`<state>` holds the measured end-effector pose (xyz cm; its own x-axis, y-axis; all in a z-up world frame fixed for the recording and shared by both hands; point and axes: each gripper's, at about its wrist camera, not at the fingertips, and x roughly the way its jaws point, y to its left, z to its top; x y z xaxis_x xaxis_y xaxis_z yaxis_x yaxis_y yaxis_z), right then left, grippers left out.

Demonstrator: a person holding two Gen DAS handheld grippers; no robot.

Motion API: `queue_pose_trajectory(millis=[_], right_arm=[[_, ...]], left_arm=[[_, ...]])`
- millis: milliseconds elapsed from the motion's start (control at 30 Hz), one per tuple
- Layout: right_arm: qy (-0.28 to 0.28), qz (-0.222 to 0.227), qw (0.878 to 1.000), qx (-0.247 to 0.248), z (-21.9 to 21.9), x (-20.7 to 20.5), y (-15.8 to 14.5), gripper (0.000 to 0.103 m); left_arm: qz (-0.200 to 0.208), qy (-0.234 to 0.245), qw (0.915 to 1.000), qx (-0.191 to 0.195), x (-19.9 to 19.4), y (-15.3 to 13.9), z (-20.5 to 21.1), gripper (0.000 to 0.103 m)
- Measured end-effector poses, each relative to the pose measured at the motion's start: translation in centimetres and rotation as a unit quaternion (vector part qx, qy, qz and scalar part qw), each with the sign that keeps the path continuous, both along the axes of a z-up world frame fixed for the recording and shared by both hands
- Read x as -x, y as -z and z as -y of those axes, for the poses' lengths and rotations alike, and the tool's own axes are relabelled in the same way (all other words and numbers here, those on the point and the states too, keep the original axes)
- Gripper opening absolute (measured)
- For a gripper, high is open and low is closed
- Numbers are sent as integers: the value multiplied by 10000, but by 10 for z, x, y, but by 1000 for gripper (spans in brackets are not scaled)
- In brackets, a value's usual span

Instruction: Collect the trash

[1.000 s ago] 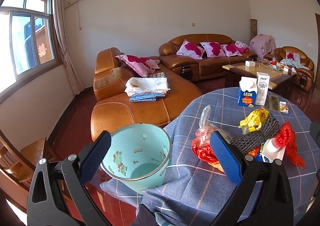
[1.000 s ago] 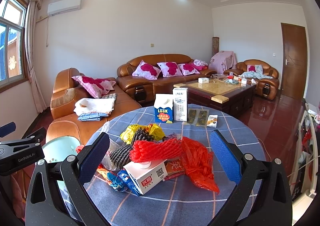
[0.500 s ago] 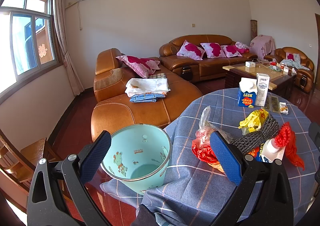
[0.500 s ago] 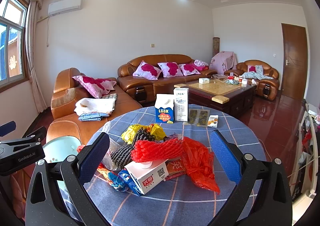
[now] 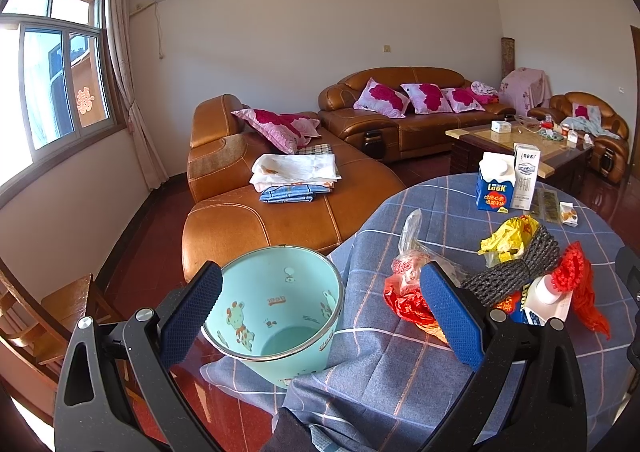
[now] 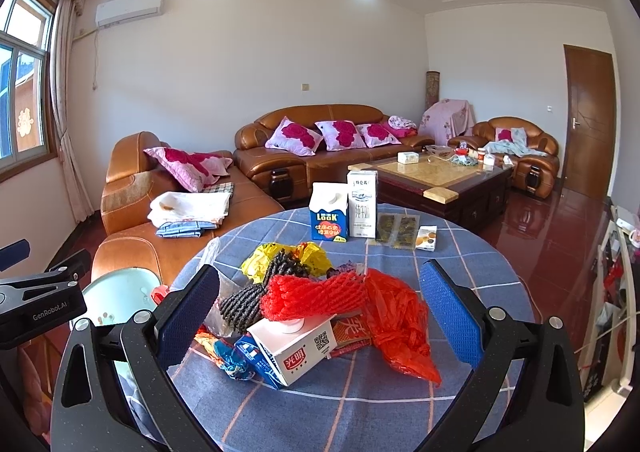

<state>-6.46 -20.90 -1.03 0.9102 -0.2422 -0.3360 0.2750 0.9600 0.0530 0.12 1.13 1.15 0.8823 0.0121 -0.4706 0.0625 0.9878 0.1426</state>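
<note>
Both grippers hover with fingers spread wide, grasping nothing: the left gripper point(image 5: 320, 316) above the mint-green bin point(image 5: 276, 316) at the bench point(image 6: 460, 264) edge. The right gripper point(image 6: 320, 312) faces the trash pile point(image 6: 320, 304) on the checked cloth.

Bin point(image 5: 276, 316) left of trash pile point(image 5: 508, 284)
</note>
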Motion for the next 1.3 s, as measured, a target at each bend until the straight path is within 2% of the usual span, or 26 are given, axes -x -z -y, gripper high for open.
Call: queue_pose_trajectory(millis=[1300], right_arm=[[3,-8,10000,10,3,-2,10,98]], left_arm=[[15,-13,10000,-24,0,8,3,97]])
